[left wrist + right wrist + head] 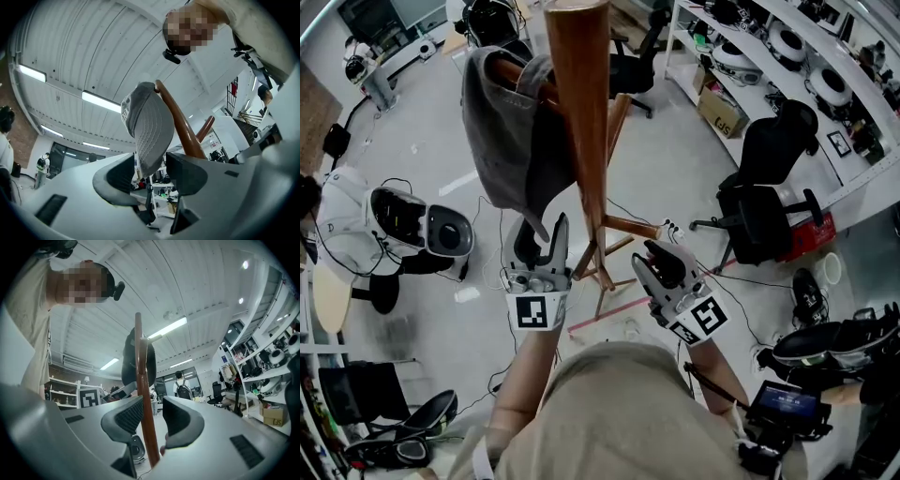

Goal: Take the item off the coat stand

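Note:
A grey cap [502,131] hangs on an upper peg of the wooden coat stand [581,94]. Just below it my left gripper [542,234] points upward and is open. In the left gripper view the tip of the cap's [150,126] brim reaches down between the two pads of the left gripper [149,173], with a gap on each side; the brown peg [180,122] rises behind it. My right gripper [661,262] is open to the right of the pole, near a lower peg. The right gripper [152,420] view shows the pole [143,404] in line with the gap, with the cap [127,357] high up on it.
Black office chairs [769,178] stand at the right beside shelves holding a cardboard box [722,112]. A white machine with a dark opening [394,220] sits on the floor at the left. Cables trail round the stand's feet [600,281]. A person with a backpack [183,390] stands far off.

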`<act>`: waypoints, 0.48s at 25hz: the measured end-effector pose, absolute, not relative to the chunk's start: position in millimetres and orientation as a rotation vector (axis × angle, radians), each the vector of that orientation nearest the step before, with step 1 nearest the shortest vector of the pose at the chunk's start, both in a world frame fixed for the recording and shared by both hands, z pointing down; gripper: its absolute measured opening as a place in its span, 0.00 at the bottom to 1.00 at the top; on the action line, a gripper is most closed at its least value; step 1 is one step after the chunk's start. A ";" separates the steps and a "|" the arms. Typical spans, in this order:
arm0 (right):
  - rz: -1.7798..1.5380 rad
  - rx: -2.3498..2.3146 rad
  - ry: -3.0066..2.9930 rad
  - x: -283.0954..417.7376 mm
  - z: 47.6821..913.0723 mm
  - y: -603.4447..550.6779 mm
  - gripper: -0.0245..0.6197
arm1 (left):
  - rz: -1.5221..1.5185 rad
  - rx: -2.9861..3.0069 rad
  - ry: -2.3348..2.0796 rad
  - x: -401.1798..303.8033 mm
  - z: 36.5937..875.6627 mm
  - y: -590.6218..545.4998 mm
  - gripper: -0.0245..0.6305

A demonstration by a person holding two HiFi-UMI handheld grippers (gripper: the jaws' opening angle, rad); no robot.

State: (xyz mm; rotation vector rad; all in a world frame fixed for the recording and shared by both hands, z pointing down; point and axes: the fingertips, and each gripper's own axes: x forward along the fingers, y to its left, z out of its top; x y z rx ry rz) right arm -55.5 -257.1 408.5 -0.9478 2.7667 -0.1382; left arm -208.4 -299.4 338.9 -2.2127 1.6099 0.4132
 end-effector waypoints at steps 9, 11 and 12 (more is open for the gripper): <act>-0.193 -0.913 2.774 -50.1 414.8 -259.4 0.21 | 0.442 -2.129 1.682 -221.1 327.4 -303.4 0.19; -0.205 -0.904 2.774 -50.3 416.9 -259.4 0.21 | 0.453 -2.135 1.710 -227.4 328.4 -304.9 0.12; -0.209 -0.898 2.776 -51.2 418.1 -259.1 0.21 | 0.458 -2.143 1.721 -230.5 328.6 -305.6 0.11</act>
